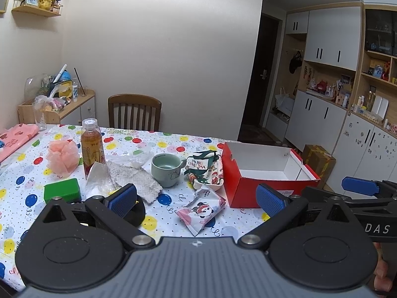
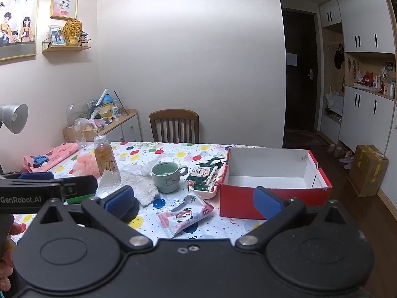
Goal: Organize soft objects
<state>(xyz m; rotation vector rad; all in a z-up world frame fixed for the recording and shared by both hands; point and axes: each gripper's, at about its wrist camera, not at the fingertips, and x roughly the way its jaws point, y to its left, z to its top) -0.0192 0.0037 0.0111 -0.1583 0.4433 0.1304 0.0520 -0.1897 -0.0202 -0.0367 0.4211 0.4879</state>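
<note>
Pink tissue pack (image 1: 200, 211) lies flat on your counter (image 1: 158, 223), long axis running near-left to far-right. Both your grippers, left (image 1: 196, 200) and right (image 2: 193, 201), hover with jaws released, empty.

A framed family picture (image 2: 17, 22) on the wall reads "Happy Family". A green Christmas cloth (image 1: 202, 165) on the table carries "MERRY CHRISTMA", its end hidden. The right gripper (image 2: 194, 201) shows "DAS" on its side in the left wrist view; the left gripper (image 1: 196, 198) bears "GenRobot.AI".
</note>
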